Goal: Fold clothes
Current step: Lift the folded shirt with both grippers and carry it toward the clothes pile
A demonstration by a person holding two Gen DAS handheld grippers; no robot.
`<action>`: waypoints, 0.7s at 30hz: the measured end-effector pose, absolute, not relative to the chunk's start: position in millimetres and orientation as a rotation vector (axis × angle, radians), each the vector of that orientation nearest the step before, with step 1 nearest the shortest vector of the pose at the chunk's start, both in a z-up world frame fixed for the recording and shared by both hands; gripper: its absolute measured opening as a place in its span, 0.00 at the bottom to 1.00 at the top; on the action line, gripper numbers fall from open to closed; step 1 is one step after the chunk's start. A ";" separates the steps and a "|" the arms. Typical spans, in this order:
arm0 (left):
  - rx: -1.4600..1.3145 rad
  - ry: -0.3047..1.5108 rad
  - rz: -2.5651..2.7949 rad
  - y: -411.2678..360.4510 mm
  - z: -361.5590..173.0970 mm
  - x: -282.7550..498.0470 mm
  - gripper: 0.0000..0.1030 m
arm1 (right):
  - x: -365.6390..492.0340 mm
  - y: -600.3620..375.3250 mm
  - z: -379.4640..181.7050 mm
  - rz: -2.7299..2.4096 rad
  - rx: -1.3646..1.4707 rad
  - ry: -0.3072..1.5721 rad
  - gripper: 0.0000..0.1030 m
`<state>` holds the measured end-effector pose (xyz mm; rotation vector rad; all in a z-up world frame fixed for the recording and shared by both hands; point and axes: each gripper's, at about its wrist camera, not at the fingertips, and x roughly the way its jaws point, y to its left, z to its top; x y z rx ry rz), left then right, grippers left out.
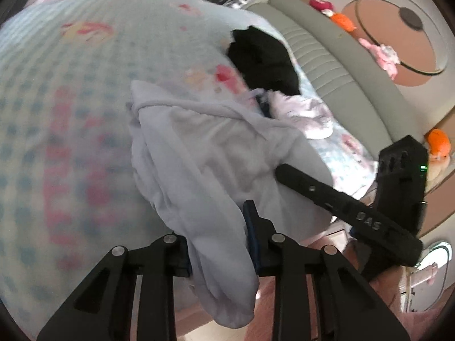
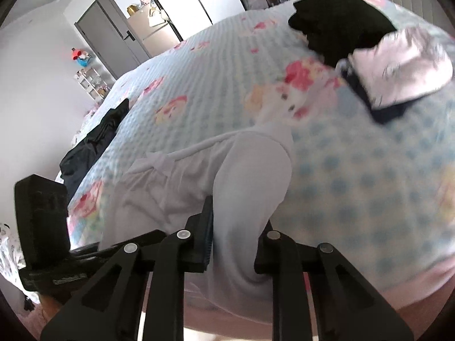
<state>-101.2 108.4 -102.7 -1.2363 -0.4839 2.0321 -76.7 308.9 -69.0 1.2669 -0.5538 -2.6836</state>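
A pale lilac-white garment (image 1: 216, 153) lies bunched at the near edge of the bed. My left gripper (image 1: 219, 244) is shut on a hanging fold of it. The right gripper's body (image 1: 349, 207) shows at the right of the left wrist view, touching the garment's right side. In the right wrist view the same garment (image 2: 176, 182) drapes over the bed edge and my right gripper (image 2: 239, 241) is shut on a fold of it. The left gripper's body (image 2: 42, 216) shows at the lower left.
The bed has a blue-dotted floral cover (image 1: 71, 99) (image 2: 227, 65). A black garment (image 1: 261, 56) (image 2: 338, 31) and a folded pink-white one (image 1: 301, 113) (image 2: 403, 68) lie further back. Another dark garment (image 2: 93, 145) lies at the bed's left edge. A grey padded headboard (image 1: 335, 65) stands beyond.
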 end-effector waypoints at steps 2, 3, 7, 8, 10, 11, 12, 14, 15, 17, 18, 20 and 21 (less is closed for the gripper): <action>-1.216 -0.472 2.013 119.6 -93.3 -109.9 0.27 | -83.4 325.7 -60.6 -2.700 1.258 -0.550 0.18; -1.204 -0.452 2.006 131.6 -87.6 -116.1 0.27 | -86.6 334.3 -56.4 -2.708 1.254 -0.548 0.18; -1.147 -0.361 1.977 190.5 -64.6 -140.7 0.27 | -102.4 382.3 -29.8 -2.787 1.233 -0.521 0.18; -1.131 -0.343 1.972 205.6 -59.6 -147.2 0.27 | -107.3 395.5 -23.4 -2.808 1.229 -0.513 0.18; -1.108 -0.306 1.963 240.7 -50.8 -163.5 0.27 | -122.0 424.6 -12.2 -2.844 1.245 -0.498 0.18; -1.096 -0.296 1.955 255.6 -46.6 -170.7 0.27 | -129.4 439.2 -6.6 -2.862 1.253 -0.489 0.18; -1.084 -0.287 1.948 270.6 -42.3 -177.8 0.27 | -134.8 453.1 1.6 -2.888 1.239 -0.480 0.18; -1.055 -0.276 1.933 300.0 -33.5 -192.5 0.27 | -143.5 479.9 18.4 -2.940 1.199 -0.471 0.18; -1.032 -0.287 1.927 313.8 -28.7 -200.5 0.27 | -146.8 492.8 26.8 -2.965 1.174 -0.472 0.18; -1.010 -0.332 1.901 336.3 -25.3 -217.2 0.28 | -154.0 519.4 29.5 -2.997 1.168 -0.494 0.18; -1.013 -0.362 1.886 346.9 -28.2 -227.0 0.32 | -157.9 533.2 22.7 -3.003 1.190 -0.517 0.20; -1.074 -0.390 1.877 366.2 -48.3 -247.8 0.59 | -165.7 560.8 9.2 -3.013 1.235 -0.562 0.26; -1.147 -0.381 1.887 376.2 -66.5 -259.3 0.63 | -169.5 574.5 2.4 -3.018 1.258 -0.584 0.33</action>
